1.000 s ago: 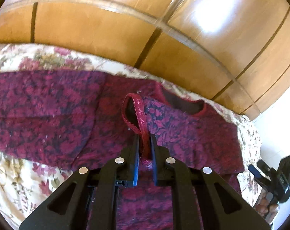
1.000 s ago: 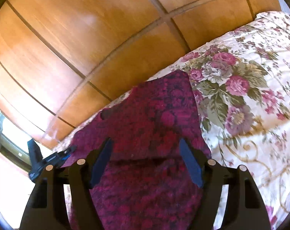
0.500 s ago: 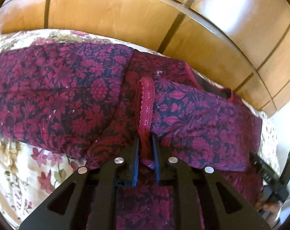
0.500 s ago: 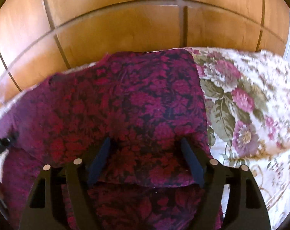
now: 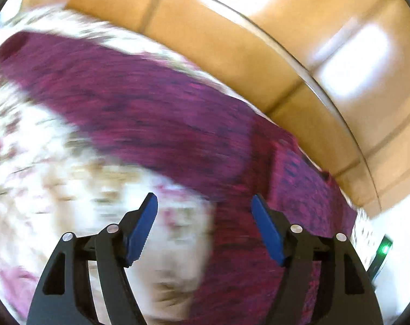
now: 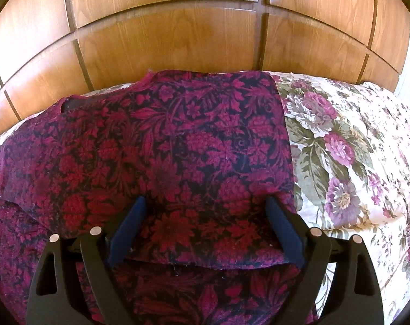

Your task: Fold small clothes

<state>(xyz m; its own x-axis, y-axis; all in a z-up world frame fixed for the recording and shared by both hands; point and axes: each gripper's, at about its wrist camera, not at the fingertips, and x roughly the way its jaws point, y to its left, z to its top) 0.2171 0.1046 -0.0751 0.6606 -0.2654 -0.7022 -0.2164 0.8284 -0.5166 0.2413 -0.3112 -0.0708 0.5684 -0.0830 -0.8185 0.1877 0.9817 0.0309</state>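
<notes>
Across the whole lower field of both views lies a floral bedspread (image 6: 340,146), cream with purple blooms and green leaves, serving as the work surface. Behind it, at the far edge, rises a panelled wooden wall (image 6: 178,40) with dark grooves and bright window glare. Spread on the bedspread is the task item, a maroon patterned garment (image 6: 178,149); in the right wrist view one flap is folded over, its straight edge running down the right side and its hem lying near the camera.

Right gripper (image 6: 205,224): jaws opening, poised wide over the folded flap, pads not pressing the cloth. Left gripper (image 5: 203,224): jaws opening, nothing clamped; bedspread and garment edge show between them.

Left wrist view is heavily motion-blurred, so the garment's pattern and folds there cannot be made out. A dark device with a green light (image 5: 382,252) is cut off at its right edge.
</notes>
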